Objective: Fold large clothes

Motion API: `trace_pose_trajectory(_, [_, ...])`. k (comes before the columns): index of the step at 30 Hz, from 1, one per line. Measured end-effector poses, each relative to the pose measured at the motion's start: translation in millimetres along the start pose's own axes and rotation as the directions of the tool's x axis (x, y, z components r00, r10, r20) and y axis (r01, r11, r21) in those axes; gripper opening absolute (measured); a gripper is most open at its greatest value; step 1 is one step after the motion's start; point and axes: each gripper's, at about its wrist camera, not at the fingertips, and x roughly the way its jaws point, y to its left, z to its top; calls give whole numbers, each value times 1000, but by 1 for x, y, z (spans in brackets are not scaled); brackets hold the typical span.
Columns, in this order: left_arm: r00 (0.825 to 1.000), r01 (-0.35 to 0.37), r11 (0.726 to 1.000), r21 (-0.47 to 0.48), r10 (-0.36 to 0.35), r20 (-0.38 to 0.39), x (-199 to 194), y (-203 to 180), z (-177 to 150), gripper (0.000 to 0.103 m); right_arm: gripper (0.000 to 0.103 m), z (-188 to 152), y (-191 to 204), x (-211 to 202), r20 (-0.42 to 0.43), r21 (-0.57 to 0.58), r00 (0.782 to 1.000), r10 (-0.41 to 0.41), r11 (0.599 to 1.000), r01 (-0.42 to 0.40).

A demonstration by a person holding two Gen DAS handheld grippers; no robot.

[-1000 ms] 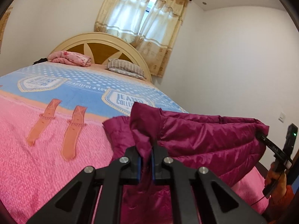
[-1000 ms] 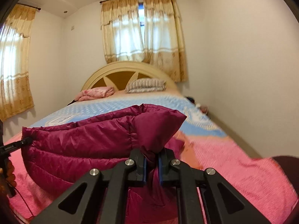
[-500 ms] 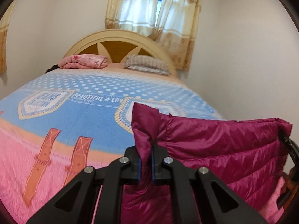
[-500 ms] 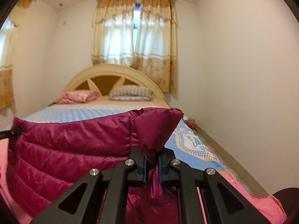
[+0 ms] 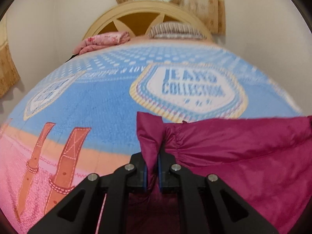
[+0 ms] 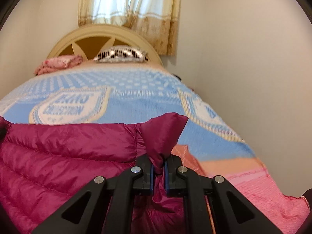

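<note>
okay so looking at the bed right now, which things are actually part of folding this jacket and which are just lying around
Part of the job:
- magenta puffer jacket
- left gripper, shut on one corner
- right gripper, shut on the other corner
- blue and pink bedspread, the folding surface

Just lying about:
- striped pillow
- folded pink blanket
- curtains

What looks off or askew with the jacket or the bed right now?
Nothing stands out. The magenta quilted puffer jacket hangs stretched between the left gripper and right gripper, each clamped on a bunched corner. The blue-and-pink printed bedspread lies flat, with no visible tear.
</note>
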Motion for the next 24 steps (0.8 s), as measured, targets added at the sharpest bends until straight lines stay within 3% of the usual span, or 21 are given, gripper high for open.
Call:
trace_pose_trajectory(2, [998,-26,999,30,28,-62,16,-10,-6,12,7,-6,6,19,-68,-3,998,8,1000,-9])
trace_pose_trajectory(6, [987,-134,981,141,144,-69,23,-31,-9,12,9,-13,14,52,-237,-48,971,20,998,-33])
trace_pose_trajectory(9, [978,-180,968,177,195,-70,25,-35,-12,11,11,-16,17,60,-271,-59,962,17,998,-34])
trace_pose_trajectory(19, [985,-144,979,143,155,-74,-12,-17,-51,10,11,-40,-10,32,-288,90,940,183,982,-164])
trace_pose_trajectory(24, [992,-88,990,110,97,-83,-32,-4,-71,10,11,-59,-9,3,-287,62,937,199,980,-189])
